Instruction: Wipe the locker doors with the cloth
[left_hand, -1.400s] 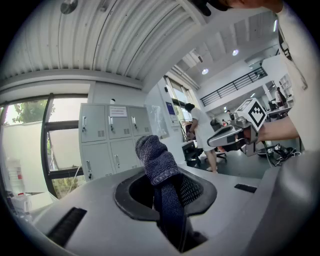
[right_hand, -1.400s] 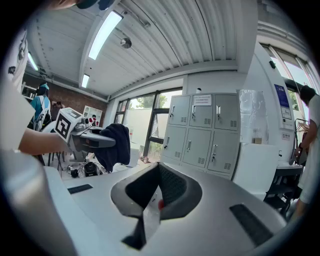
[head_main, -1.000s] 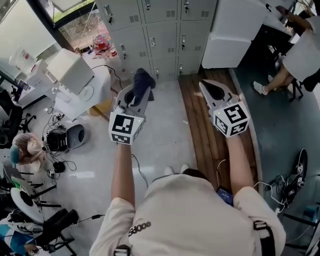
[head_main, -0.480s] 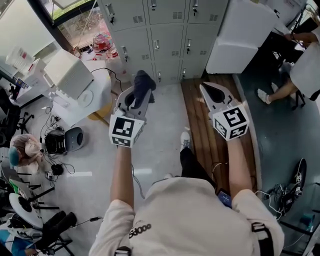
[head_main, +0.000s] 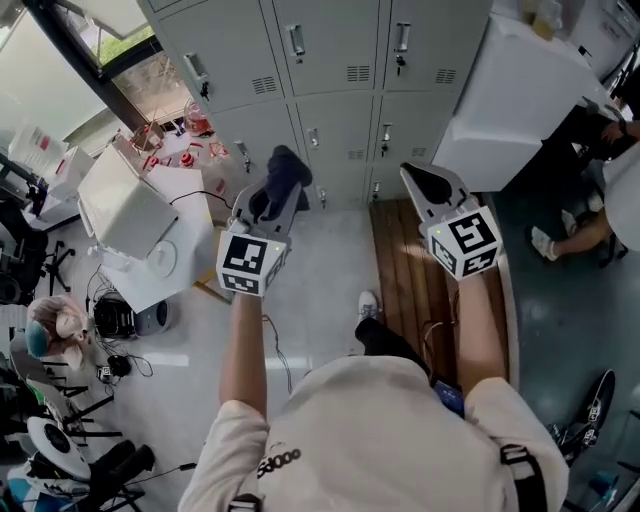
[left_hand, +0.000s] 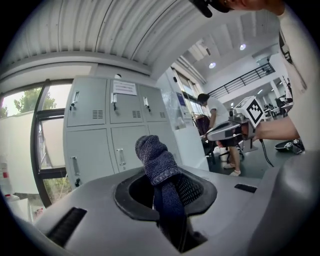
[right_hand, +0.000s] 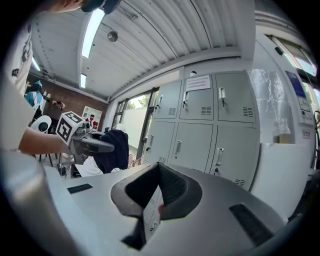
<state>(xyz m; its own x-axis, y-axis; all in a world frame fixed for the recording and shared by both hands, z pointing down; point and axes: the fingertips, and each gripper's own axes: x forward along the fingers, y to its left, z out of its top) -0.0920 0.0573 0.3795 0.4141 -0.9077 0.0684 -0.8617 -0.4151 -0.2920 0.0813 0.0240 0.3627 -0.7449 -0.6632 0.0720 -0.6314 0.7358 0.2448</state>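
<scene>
Left gripper (head_main: 272, 203) is clamped on a dark blue cloth (head_main: 288, 166), bunched end sticking up past the jaws, held in the air short of the grey locker doors (head_main: 340, 50). Right gripper (head_main: 424, 182) is beside it, jaws together with nothing between them, also off the lockers.

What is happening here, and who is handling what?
A person stands facing the grey lockers with a hand-held gripper in each hand. The left hand-held gripper is shut on a dark blue cloth, which sticks out past its jaws. The right hand-held gripper is shut and holds nothing. Both are held up towards the locker doors, and the cloth does not touch a door yet.
</scene>
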